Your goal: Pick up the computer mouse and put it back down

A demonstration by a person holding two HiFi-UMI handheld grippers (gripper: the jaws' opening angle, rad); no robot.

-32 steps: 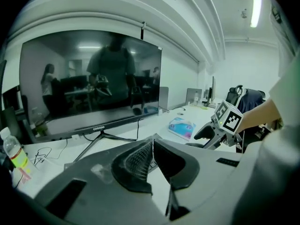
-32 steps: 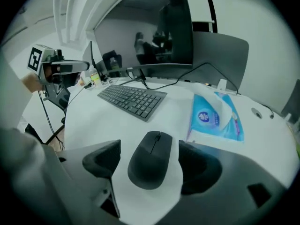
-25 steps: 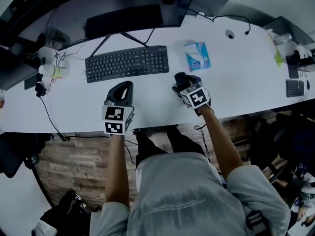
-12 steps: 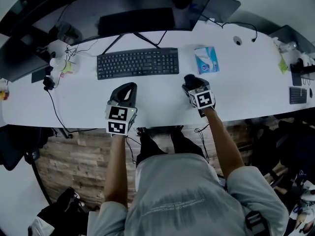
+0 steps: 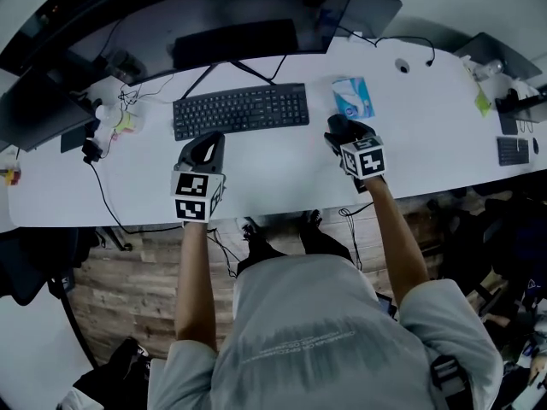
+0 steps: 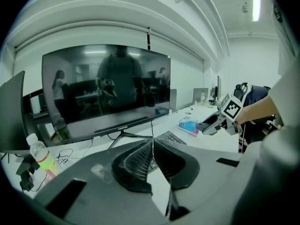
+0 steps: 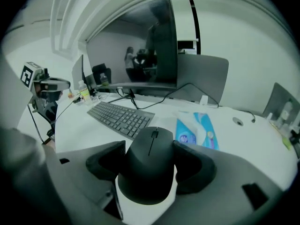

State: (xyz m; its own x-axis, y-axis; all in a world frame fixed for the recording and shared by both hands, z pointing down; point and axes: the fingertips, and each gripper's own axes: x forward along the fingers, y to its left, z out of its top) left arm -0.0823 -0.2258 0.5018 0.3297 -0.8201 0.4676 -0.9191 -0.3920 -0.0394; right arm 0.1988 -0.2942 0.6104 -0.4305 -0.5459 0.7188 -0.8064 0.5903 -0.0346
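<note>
Jaws of right hand-held gripper (image 7: 150,149) tight on black computer mouse (image 7: 149,172); left hand-held gripper (image 6: 152,143) empty, jaws together.

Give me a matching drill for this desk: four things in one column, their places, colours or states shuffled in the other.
Things:
1. mouse
2. left gripper
3. keyboard
4. pack

Places, colours, states:
a. blue and white
b. shut, empty
c. between the jaws of the right gripper
d. just in front of the monitor

Pairs: 1-c, 2-b, 3-d, 4-a
</note>
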